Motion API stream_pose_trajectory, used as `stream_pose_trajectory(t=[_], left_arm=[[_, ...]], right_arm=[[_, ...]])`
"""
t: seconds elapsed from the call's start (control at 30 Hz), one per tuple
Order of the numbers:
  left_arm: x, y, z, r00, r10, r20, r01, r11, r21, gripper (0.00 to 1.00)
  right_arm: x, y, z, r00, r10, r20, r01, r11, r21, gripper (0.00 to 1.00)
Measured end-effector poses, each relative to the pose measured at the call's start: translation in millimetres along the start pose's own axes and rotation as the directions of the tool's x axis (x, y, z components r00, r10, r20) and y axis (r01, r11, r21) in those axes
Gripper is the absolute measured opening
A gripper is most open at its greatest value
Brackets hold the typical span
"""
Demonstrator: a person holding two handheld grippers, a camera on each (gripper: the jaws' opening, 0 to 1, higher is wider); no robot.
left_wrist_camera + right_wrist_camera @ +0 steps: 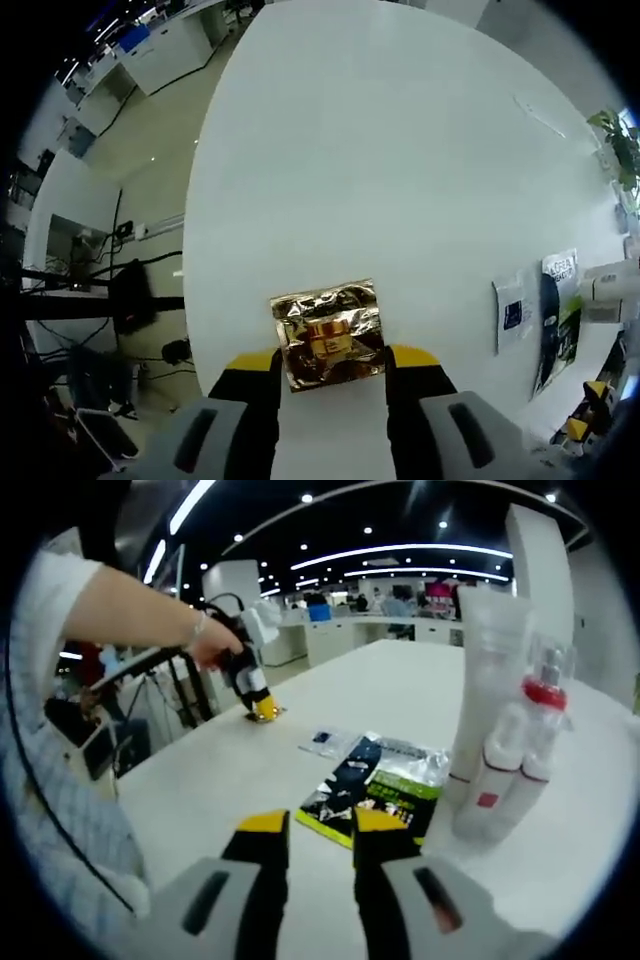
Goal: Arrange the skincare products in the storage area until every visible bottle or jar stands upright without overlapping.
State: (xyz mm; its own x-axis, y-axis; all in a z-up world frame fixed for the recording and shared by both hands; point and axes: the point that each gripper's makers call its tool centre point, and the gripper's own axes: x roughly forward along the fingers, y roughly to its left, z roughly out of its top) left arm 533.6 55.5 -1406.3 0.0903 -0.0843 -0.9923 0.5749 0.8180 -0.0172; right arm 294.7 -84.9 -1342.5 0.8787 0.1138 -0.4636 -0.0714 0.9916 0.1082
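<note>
On the white desk (400,150), a shiny gold sachet (328,333) lies flat right between the left tool's (330,362) spread yellow-tipped jaws, not pinched as far as I can tell. In the right gripper view, the right tool (321,832) has its jaws slightly apart with nothing in them, hovering near a dark-and-green packet (375,787). Just beside that, clear bottles with red bands (510,770) stand upright. A person's hand (215,640) holds the left tool farther back.
</note>
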Motion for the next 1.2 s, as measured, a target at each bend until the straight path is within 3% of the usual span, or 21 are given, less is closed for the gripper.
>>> stream_pose_trajectory(t=[0.73,0.9,1.2], left_arm=[[-2,-1.3,-1.7,1.0,0.002,0.006,-0.002,1.0,-0.017,0.39],[-9,-1.5,0.2,1.0,-0.001,0.031,0.002,1.0,-0.028,0.38],[-14,0.6,-8.1,0.999,-0.001,0.036,0.002,0.999,-0.035,0.37]], right_arm=[[-4,-2,0.5,1.0,-0.001,0.0,0.001,1.0,0.0,0.22],[-2,1,0.4,1.0,0.013,-0.004,-0.013,1.0,-0.008,0.22],[-2,5,3.1,0.999,0.032,0.001,-0.032,0.999,-0.025,0.22]])
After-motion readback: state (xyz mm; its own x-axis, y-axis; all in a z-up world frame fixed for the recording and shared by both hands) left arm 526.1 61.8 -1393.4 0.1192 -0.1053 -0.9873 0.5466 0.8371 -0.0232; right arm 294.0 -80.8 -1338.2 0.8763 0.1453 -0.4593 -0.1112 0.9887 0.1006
